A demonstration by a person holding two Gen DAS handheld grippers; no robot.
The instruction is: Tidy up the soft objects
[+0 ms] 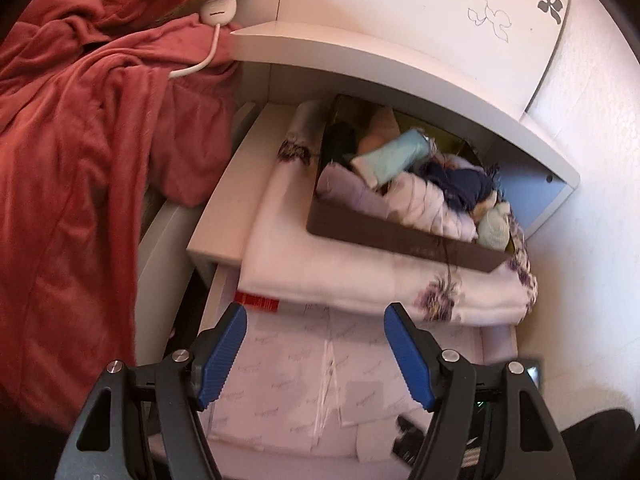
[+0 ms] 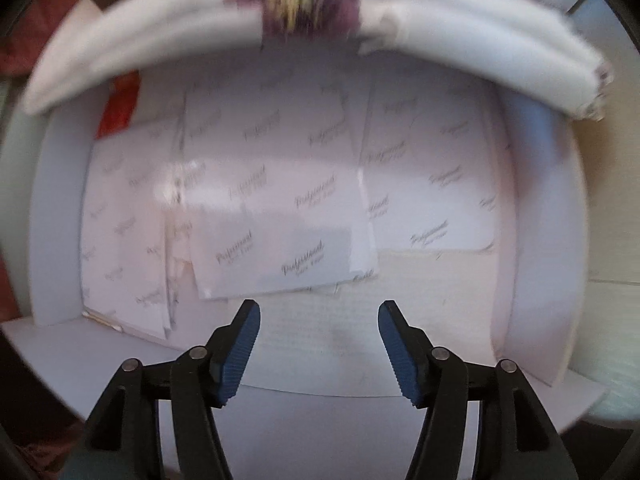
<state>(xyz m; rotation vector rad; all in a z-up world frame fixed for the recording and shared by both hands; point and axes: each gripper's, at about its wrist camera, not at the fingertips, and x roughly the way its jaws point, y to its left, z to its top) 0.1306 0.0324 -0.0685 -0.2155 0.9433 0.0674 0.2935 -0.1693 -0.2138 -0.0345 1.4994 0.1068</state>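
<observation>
Folded towel (image 2: 320, 36) beyond empty jaws

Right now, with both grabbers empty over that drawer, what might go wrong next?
1. The dark tray is heaped with rolled socks; a nudge might spill them.
2. The folded white blanket it rests on is soft, so the tray may tilt.
3. The loose printed sheets below could snag or crumple.
</observation>
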